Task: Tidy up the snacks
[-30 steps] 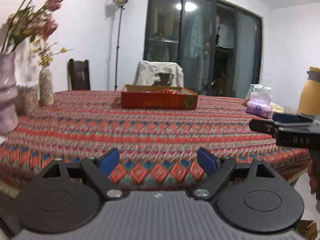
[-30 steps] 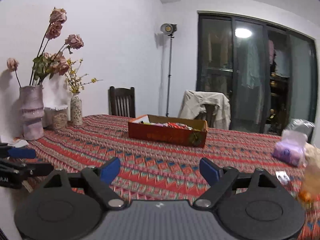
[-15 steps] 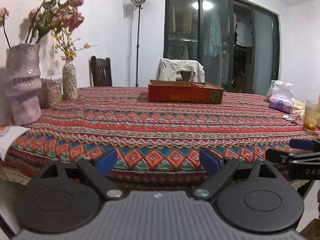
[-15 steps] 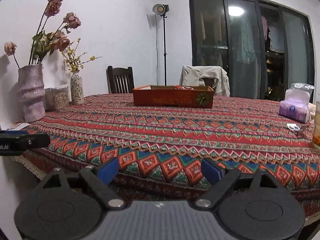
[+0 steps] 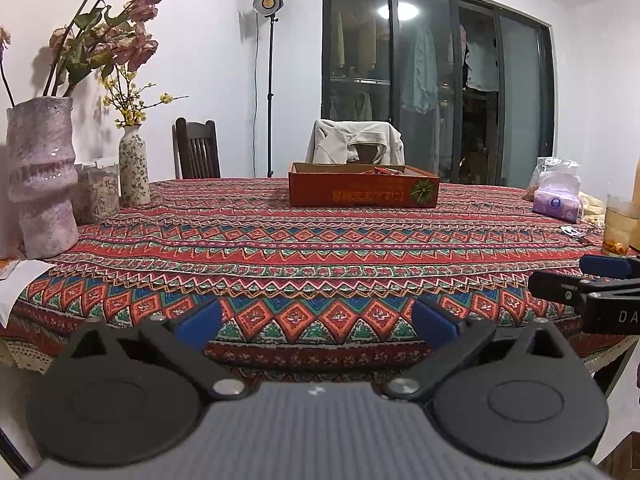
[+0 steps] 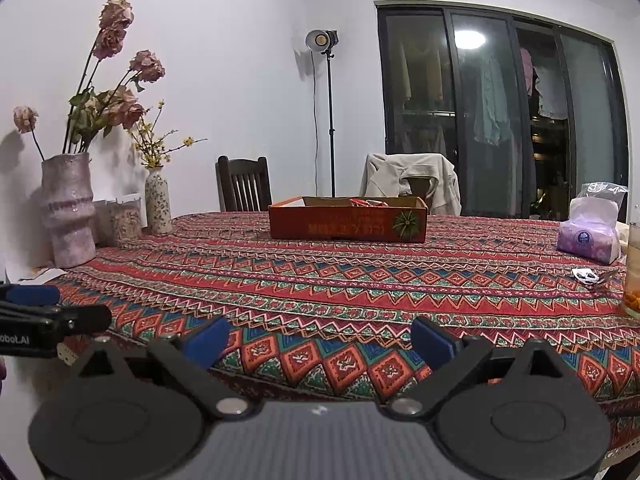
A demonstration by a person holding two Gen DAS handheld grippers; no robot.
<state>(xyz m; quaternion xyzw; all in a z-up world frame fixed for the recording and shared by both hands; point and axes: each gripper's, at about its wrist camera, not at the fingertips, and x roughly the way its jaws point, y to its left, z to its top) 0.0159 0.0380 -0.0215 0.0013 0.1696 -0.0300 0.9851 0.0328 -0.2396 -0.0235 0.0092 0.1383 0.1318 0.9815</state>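
Well back from the work, both grippers hang at the near edge of a table spread with a red patterned tablecloth (image 5: pixel 320 240). The left gripper (image 5: pixel 316 316) has its blue-padded fingers spread wide, and its jaws have just been opening, with only the cloth's edge showing between them. The right gripper (image 6: pixel 320 338) is likewise spread, its jaws having just been opening too, and they pinch nothing. Each tool shows at the side of the other's view: the right gripper at the right edge of the left wrist view, the left gripper at the left edge of the right wrist view.

Far across the table sits an open red cardboard box (image 5: pixel 363 191), well apart from both grippers. Red snack packets (image 6: pixel 368 202) peek over its rim; how many cannot be told. On the left side of the table stand a tall mottled pink vase (image 5: pixel 40 176) of dried roses and a small floral vase (image 5: pixel 134 172) with yellow sprigs, a clear jar between them. On the right lie a purple tissue pack (image 6: pixel 588 236) and a glass of pale drink (image 5: pixel 620 224). Behind the table stand a dark wooden chair (image 6: pixel 243 184) and a chair draped with a pale jacket (image 6: pixel 412 180).
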